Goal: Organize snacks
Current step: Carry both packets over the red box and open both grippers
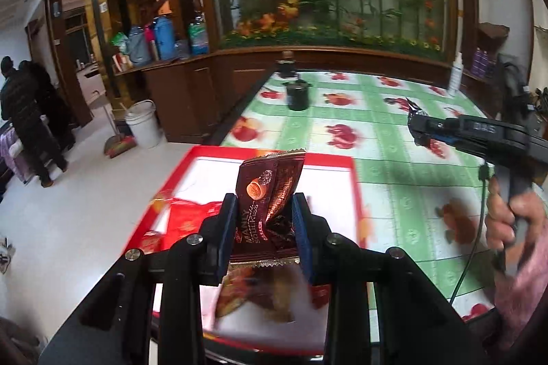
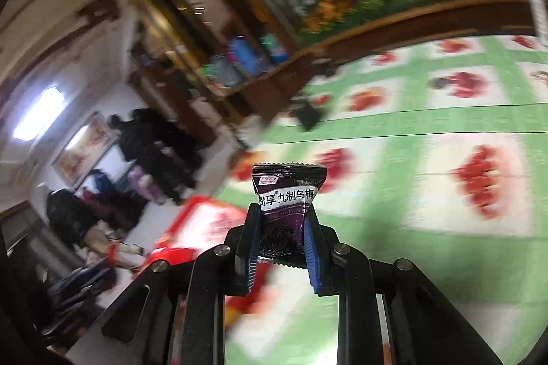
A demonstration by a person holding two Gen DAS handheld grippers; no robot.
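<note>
Both hands are mid-carry, each with one snack held up off the table. The left gripper (image 1: pixel 263 224) pinches a brown foil packet (image 1: pixel 270 193) across its middle, the wrapper creased between the blue pads and standing upright above the red-rimmed tray (image 1: pixel 354 180). The right gripper (image 2: pixel 282 245) is pressed tight on a small purple plum packet (image 2: pixel 286 204), which also stands upright, its printed top clear of the fingers. In the left view the right gripper shows again over the far side of the green checked tablecloth (image 1: pixel 387 138), well apart from the tray, with the person's hand (image 1: pixel 510 210) on its handle.

Inside the tray, under the left gripper, lie red wrappers (image 1: pixel 185 217) and another brownish packet (image 1: pixel 257 300) — blurred, so their number cannot be told.

The step in hand looks like transport, not picking or placing — both snacks are gripped and airborne. Whether they are headed into the tray or out of it to the cloth cannot be told. The next move likely calls for bringing each packet low over its spot before the pads let go, since light foil will flutter or tip if dropped. The black cup (image 1: pixel 298 94) stands far off and should not interfere.
</note>
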